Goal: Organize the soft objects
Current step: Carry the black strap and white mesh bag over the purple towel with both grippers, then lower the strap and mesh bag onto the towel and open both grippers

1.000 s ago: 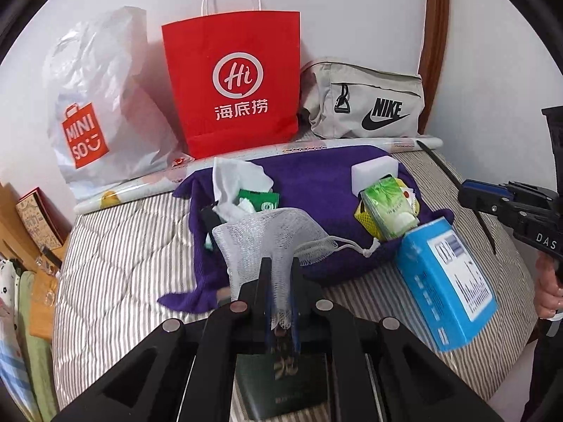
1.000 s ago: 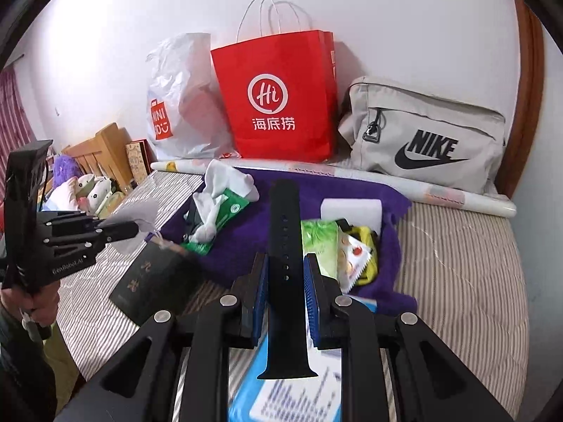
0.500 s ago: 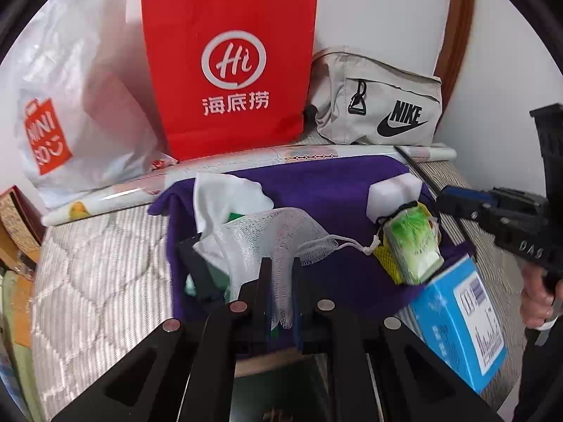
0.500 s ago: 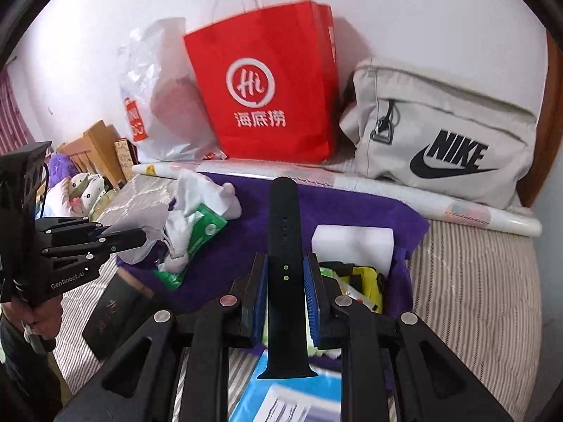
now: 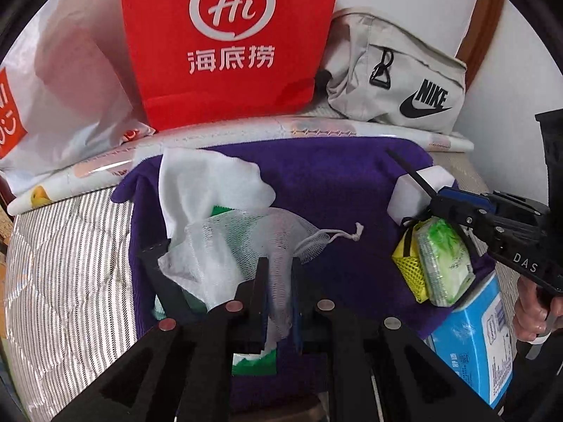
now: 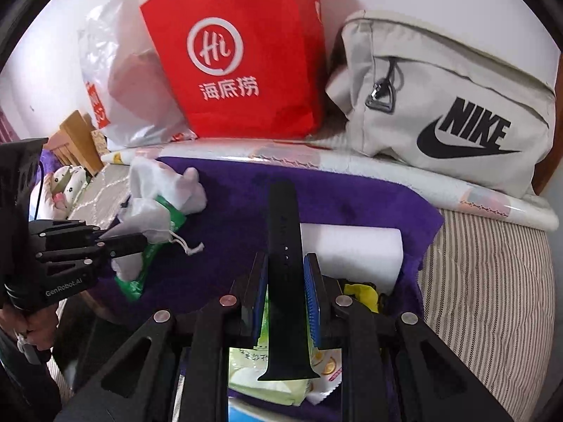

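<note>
While both hover above the purple towel [image 5: 334, 190], the left claw [image 5: 278, 281] pinches a white mesh pouch [image 5: 242, 242] and the right claw [image 6: 285, 281] pinches a black watch strap [image 6: 285, 246].

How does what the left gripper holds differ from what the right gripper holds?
The left gripper pinches a white mesh pouch, limp and see-through, with a drawstring. The right gripper clamps a black watch strap, opaque, narrow and holding a straight line. Both are held over the purple towel.
</note>
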Available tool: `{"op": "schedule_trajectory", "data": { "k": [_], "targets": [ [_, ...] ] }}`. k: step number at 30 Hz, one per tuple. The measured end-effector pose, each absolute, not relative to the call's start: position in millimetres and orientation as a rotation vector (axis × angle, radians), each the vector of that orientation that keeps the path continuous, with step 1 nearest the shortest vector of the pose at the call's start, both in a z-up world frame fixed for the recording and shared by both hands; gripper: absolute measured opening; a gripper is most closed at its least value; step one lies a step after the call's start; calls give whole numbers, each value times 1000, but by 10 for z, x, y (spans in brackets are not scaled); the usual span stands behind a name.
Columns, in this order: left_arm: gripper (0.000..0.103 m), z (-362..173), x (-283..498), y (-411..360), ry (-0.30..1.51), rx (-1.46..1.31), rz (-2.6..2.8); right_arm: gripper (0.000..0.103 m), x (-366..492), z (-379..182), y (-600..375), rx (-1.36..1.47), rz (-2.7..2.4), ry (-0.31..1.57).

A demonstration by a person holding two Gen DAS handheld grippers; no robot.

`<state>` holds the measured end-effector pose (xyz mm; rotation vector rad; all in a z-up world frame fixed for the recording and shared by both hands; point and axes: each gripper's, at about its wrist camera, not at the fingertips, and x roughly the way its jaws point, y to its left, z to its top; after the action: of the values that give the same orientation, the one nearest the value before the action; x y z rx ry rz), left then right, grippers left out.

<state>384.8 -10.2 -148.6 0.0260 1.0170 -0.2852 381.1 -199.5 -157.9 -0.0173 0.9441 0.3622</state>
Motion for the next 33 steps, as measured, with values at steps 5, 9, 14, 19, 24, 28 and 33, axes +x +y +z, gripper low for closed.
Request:
{"op": "schedule_trajectory", "data": {
  "k": [5,9,14,19,24,28,33],
  "targets": [
    [20,-1544,3906,-120,1046,25,-293,21,3847,-1622,-2040,1,360,966],
    [47,-1536,3905,-92,1054,4,-294,27,3842,-1603,-2022,-10,362,962],
    [56,-1449,3834,-25,1040,-11,-285,44,3778,-1523,-2035,-14,359,933],
    [72,-1373,3756,11,1030,20,-235,45,3695,-1433,-2072,1,355,923],
    [73,-1307,3676,85,1059,-23,-244,46,3567,-1321,-2084,6,355,905],
    [73,-1254,3579,88,1072,-61,-284,50,3433,-1221,-2067,0,360,885],
    [73,-1170,3449,77,1070,-76,-293,50,3315,-1146,-2054,-4,368,874]
  ]
}}
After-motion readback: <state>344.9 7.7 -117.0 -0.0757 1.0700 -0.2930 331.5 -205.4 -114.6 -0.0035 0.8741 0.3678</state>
